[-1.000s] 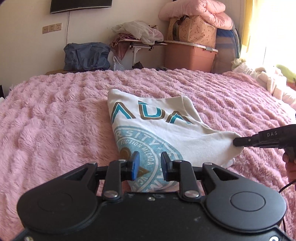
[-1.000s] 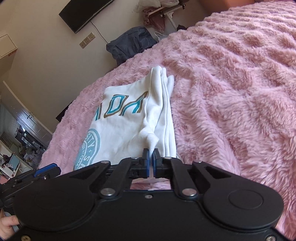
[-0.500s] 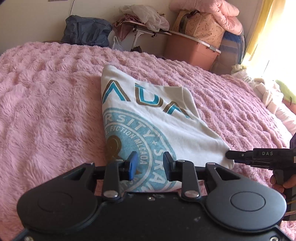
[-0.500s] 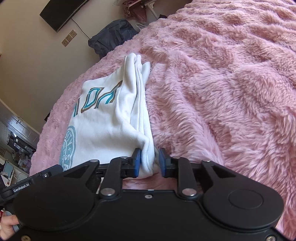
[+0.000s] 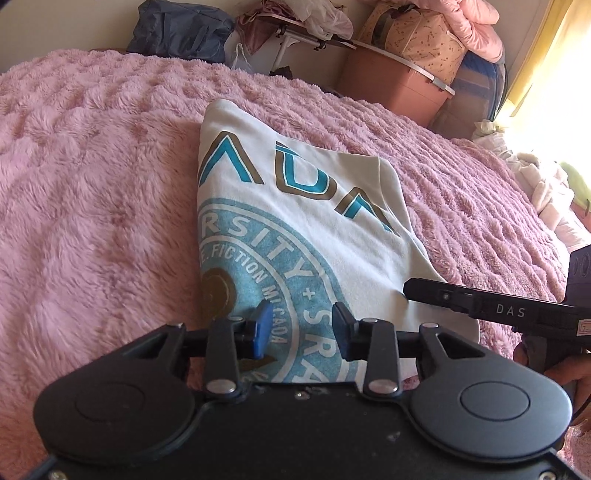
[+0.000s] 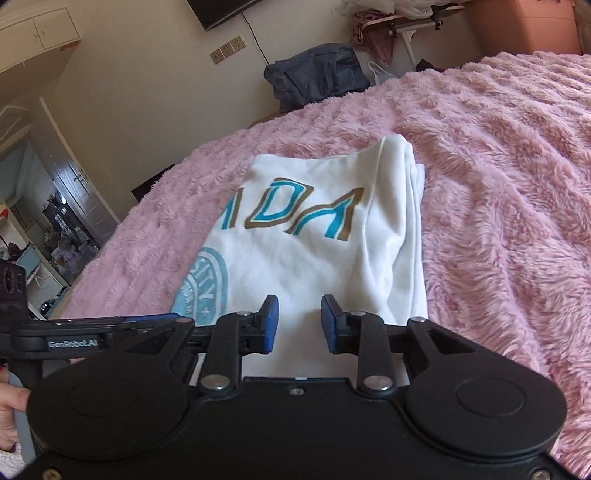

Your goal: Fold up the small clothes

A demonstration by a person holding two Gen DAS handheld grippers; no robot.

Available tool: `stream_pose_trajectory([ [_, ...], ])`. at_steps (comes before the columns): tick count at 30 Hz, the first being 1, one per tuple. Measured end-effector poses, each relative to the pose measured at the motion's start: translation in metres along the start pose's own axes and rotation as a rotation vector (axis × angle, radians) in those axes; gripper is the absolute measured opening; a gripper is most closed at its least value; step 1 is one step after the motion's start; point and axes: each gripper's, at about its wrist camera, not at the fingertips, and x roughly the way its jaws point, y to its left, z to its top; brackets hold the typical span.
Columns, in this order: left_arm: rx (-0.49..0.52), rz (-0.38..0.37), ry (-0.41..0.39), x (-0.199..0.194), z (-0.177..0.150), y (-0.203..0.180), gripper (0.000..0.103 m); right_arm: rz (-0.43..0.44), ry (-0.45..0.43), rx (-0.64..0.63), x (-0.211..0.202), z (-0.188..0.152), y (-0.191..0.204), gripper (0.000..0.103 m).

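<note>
The left tool hangs over the near edge of the white shirt, its blue pads apart and opening, nothing pinched between them. The right tool also stands with its pads apart, closing slightly, over the bare white cloth near the shirt's folded side; its pads do not press on the fabric. A second ago it was clamped on a bunched corner of that shirt; now the corner lies loose and the shirt rests flat. The shirt lies folded on the pink fluffy bed cover, printed side up, with its stacked edges to the right in the right wrist view. Nothing lies between either tool and the cloth. Beyond the bed stand a dark blue bag, a small folding table heaped with clothes, and a brown lidded storage box with a patterned bag on top; what the box holds cannot be seen. A hand grips the left tool's handle.
</note>
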Motion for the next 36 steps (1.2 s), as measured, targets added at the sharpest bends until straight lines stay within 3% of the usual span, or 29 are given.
stream_pose_trajectory([
  [3,0.009,0.007,0.004,0.003,0.0,0.0,0.038,0.001,0.012,0.037,0.005,-0.004,-0.011,0.019],
  [8,0.011,-0.002,0.004,0.001,0.006,0.001,0.039,0.017,0.014,0.057,0.0,-0.001,-0.011,0.02],
  [11,-0.006,-0.063,-0.057,-0.015,0.016,0.013,0.041,0.049,-0.032,0.064,-0.014,0.007,-0.014,0.039],
  [12,-0.034,-0.095,-0.084,-0.021,0.02,0.023,0.044,0.065,-0.048,0.085,-0.019,0.01,-0.02,0.052],
  [13,-0.079,-0.14,-0.097,-0.024,0.025,0.036,0.046,0.078,-0.063,0.116,-0.024,0.014,-0.028,0.059],
  [17,-0.335,-0.33,-0.071,-0.015,0.036,0.101,0.046,0.128,-0.086,0.247,-0.035,0.024,-0.069,0.06],
  [23,-0.511,-0.424,-0.035,0.011,0.033,0.155,0.047,0.171,-0.085,0.377,-0.028,0.026,-0.106,0.062],
  [30,-0.54,-0.432,0.028,0.042,0.027,0.167,0.047,0.229,0.008,0.375,-0.002,0.027,-0.113,0.063],
  [36,-0.579,-0.496,0.059,0.065,0.028,0.17,0.048,0.254,0.057,0.391,0.027,0.027,-0.116,0.07],
])
